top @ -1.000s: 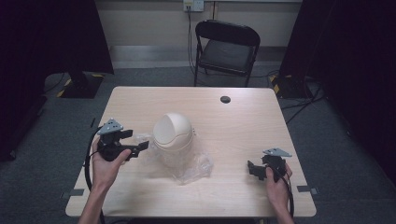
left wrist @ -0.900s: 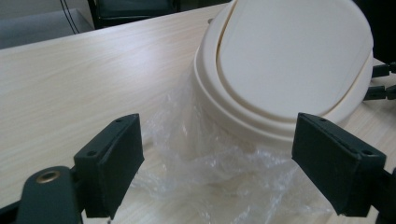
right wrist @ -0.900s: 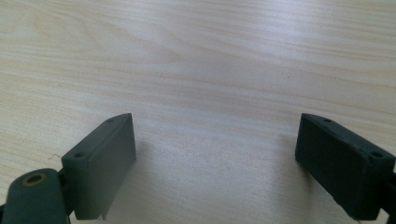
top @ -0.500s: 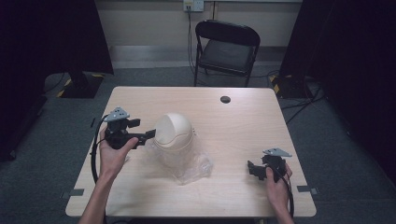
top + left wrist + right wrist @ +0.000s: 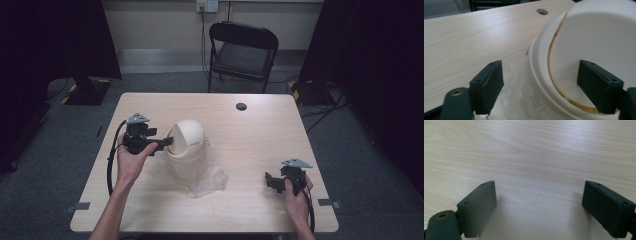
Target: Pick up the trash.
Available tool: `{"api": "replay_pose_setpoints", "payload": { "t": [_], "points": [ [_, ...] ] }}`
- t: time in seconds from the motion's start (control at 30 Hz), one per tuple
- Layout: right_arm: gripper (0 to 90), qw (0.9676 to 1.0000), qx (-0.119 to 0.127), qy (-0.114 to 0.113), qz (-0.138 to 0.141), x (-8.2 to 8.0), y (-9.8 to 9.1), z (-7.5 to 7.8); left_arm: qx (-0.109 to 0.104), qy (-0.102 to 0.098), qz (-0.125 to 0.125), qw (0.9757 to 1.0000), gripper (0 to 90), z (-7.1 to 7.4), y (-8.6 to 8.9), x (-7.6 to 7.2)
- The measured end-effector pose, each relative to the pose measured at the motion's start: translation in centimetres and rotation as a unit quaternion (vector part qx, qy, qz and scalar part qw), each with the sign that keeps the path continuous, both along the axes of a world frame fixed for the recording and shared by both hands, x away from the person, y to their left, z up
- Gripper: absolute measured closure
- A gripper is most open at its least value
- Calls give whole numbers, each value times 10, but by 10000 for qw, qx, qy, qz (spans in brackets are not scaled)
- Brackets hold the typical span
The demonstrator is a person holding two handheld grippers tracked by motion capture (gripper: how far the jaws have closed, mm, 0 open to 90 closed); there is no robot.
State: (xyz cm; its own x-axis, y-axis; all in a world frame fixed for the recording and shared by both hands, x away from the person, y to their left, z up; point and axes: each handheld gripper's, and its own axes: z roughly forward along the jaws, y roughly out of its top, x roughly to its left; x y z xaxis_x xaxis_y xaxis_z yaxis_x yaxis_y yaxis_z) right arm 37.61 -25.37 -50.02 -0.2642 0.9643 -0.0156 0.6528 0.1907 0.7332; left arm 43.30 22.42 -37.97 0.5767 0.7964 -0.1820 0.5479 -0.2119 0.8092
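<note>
Cream bin [image 5: 186, 142] now has the left gripper [image 5: 162, 144], jaws spread, up against its swing lid (a grab looks likely); right gripper [image 5: 270, 181] rests spread apart.

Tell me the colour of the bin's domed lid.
Cream; the lid shows whole in the high view.

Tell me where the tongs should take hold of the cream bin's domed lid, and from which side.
Grip the domed lid at its lower rim, coming from the person's left, probably. The left tongs are already open there, one jaw outside the rim and one in front of the swing flap. The dome itself looks too broad and smooth to pinch.
</note>
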Motion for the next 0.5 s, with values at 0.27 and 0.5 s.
{"api": "replay_pose_setpoints", "payload": {
  "t": [0.27,0.5],
  "points": [
    [114,10000,1,0,0,0,0,0,249,196,-39,9995,215,-9,-5,8],
    [113,10000,1,0,-1,0,0,0,498,342,-128,9981,202,-16,-16,16]
  ]
}}
